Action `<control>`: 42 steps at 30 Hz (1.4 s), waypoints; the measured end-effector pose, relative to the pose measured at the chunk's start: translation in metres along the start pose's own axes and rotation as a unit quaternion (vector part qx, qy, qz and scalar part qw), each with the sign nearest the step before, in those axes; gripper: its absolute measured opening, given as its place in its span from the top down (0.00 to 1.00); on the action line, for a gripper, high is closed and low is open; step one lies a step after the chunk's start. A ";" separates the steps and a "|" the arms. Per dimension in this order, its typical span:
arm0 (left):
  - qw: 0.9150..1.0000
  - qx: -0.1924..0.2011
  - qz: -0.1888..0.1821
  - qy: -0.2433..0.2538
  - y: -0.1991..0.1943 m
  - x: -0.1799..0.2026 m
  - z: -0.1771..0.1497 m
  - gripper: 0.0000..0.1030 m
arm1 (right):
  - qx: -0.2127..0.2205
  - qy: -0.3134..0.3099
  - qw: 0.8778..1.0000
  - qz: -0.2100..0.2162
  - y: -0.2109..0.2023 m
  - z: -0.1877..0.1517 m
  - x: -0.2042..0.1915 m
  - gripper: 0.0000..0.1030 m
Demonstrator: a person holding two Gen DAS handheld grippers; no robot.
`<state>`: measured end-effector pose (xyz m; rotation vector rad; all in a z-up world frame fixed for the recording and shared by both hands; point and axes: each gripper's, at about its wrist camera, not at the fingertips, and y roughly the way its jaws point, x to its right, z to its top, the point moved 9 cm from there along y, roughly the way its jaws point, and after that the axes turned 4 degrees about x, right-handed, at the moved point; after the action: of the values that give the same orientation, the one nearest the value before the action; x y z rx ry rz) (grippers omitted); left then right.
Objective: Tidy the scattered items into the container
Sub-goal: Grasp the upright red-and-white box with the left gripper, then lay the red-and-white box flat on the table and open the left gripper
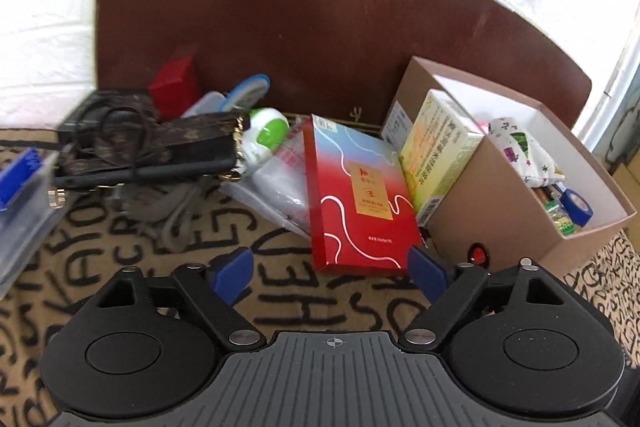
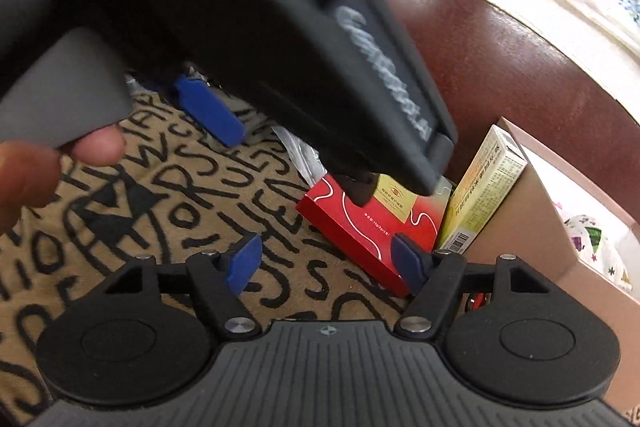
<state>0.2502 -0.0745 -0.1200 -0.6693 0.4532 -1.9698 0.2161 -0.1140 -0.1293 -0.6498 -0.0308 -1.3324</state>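
Cardboard container (image 1: 500, 211), right of frame; red box (image 1: 356, 195), centre of frame, leaning against it on the lettered cloth (image 1: 120, 227), long axis running away from the left tongs (image 1: 332, 267), which straddle its near end unclenched; right tongs (image 2: 324, 263) likewise parted, beside its corner, empty.

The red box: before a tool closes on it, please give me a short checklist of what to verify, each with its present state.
1. Left tool is open, with the red box near edge just ahead of its pads: ok.
2. Right tool is open and holds nothing: ok.
3. The two tools keep apart: not ok, the left tool's body fills the right wrist view, close above the box.
4. The box lies free: not ok, it leans on the yellow carton and a plastic bag.
5. The cardboard container has room: cannot tell.
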 end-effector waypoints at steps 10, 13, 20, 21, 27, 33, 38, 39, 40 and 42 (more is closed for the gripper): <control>0.998 -0.047 -0.039 -0.022 0.055 -0.003 -0.002 0.18 | -0.011 -0.043 0.999 -0.023 0.029 -0.001 0.005 0.32; 0.996 -0.064 -0.053 -0.022 0.065 0.000 -0.005 0.25 | -0.010 -0.058 0.998 -0.036 0.035 -0.001 0.008 0.32; 0.995 -0.066 -0.065 -0.025 0.061 0.004 -0.004 0.51 | -0.006 -0.076 0.996 -0.038 0.034 -0.002 0.012 0.48; 0.996 -0.064 -0.065 -0.023 0.057 0.005 -0.004 0.54 | -0.002 -0.081 0.996 -0.037 0.030 -0.001 0.012 0.50; 0.998 -0.050 -0.046 -0.012 0.017 0.015 -0.019 0.61 | 0.018 -0.085 0.996 -0.014 -0.007 0.000 0.006 0.56; 0.997 -0.053 -0.033 -0.036 -0.033 0.019 -0.050 0.64 | 0.031 -0.076 0.996 0.035 -0.061 -0.008 -0.008 0.56; 0.996 -0.063 -0.025 -0.057 -0.074 0.019 -0.091 0.64 | 0.035 -0.079 0.992 0.090 -0.111 -0.023 -0.027 0.56; 0.995 -0.068 -0.023 -0.062 -0.080 0.018 -0.100 0.61 | 0.034 -0.075 0.991 0.103 -0.120 -0.027 -0.030 0.56; 0.995 -0.073 -0.019 -0.066 -0.085 0.018 -0.108 0.54 | 0.033 -0.068 0.990 0.120 -0.129 -0.031 -0.033 0.56; 0.995 -0.083 0.007 -0.063 -0.093 0.012 -0.124 0.32 | 0.024 -0.051 0.986 0.157 -0.143 -0.039 -0.039 0.50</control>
<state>0.1047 -0.0378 -0.1603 -0.8881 0.5455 -1.8767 0.0634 -0.1098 -0.1163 -0.6517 -0.0421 -0.9904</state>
